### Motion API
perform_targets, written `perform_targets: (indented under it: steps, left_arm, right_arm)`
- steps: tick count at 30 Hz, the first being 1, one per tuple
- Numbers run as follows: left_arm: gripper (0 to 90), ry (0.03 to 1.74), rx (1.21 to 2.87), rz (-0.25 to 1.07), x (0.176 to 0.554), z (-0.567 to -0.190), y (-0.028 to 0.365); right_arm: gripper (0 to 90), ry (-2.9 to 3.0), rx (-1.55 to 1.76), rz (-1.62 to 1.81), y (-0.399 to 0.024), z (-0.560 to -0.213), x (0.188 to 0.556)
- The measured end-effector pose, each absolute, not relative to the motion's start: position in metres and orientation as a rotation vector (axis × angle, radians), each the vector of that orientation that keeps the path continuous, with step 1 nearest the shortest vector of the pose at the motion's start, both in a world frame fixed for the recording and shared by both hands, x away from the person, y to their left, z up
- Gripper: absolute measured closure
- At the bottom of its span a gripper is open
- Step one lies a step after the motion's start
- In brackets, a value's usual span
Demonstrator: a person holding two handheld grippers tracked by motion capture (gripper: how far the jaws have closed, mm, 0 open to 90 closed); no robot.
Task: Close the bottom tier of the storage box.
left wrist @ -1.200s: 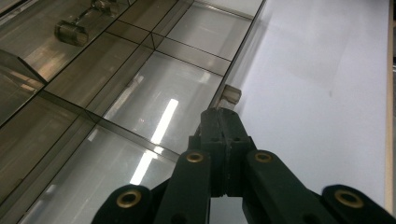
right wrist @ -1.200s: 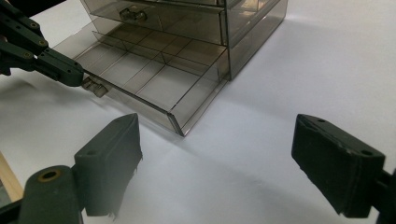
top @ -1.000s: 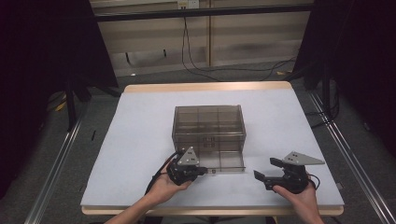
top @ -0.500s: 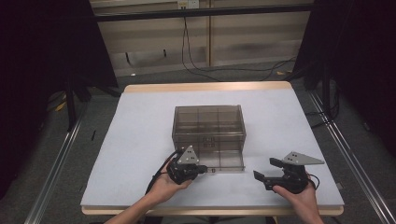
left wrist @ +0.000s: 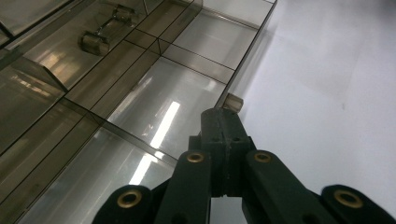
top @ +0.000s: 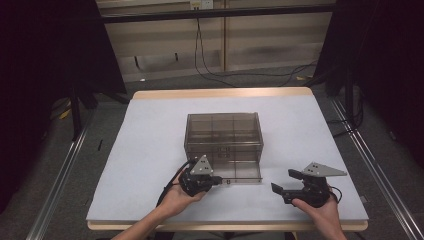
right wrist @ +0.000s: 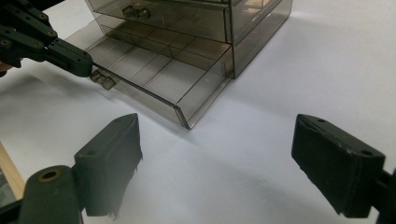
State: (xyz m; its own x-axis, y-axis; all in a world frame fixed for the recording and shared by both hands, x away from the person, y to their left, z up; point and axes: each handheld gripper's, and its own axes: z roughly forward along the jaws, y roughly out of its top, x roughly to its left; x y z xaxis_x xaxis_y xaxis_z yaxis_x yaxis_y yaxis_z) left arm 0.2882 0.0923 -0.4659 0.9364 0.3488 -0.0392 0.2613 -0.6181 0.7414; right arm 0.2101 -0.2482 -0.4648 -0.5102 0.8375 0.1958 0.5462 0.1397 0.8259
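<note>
The left gripper [top: 220, 180] has its jaws pinched onto the handle [right wrist: 102, 79] of the bottom drawer [right wrist: 159, 77], which juts out of the smoky cabinet [top: 224, 135] just ahead of it. The right gripper [top: 285, 185] hovers spread wide and empty, off beside the drawer's corner.

A see-through brown plastic box of drawers [top: 224, 136] stands upright in the middle of the white table [top: 150, 130], with its bottom drawer [right wrist: 154, 70] pulled out, empty and split into small squares, and the drawer above shut.
</note>
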Motion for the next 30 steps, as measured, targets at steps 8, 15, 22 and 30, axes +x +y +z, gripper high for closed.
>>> perform_targets:
  steps: [8, 15, 22, 30]
  left_arm:
    - [90.0, 0.427, 2.276, 0.139, 0.2885, -0.4655, 0.0922]
    - [90.0, 0.425, 2.260, 0.138, 0.2903, -0.4668, 0.0914]
    - [90.0, 0.431, 2.258, 0.146, 0.2909, -0.4671, 0.0907]
    - [90.0, 0.446, 2.267, 0.154, 0.2935, -0.4682, 0.0921]
  right_arm:
    - [15.8, 2.115, 1.333, 1.311, -0.2474, -0.4647, 0.2102]
    - [15.8, 2.118, 1.335, 1.310, -0.2476, -0.4648, 0.2101]
    - [15.8, 2.118, 1.335, 1.310, -0.2471, -0.4649, 0.2104]
    - [15.8, 2.118, 1.333, 1.311, -0.2476, -0.4647, 0.2101]
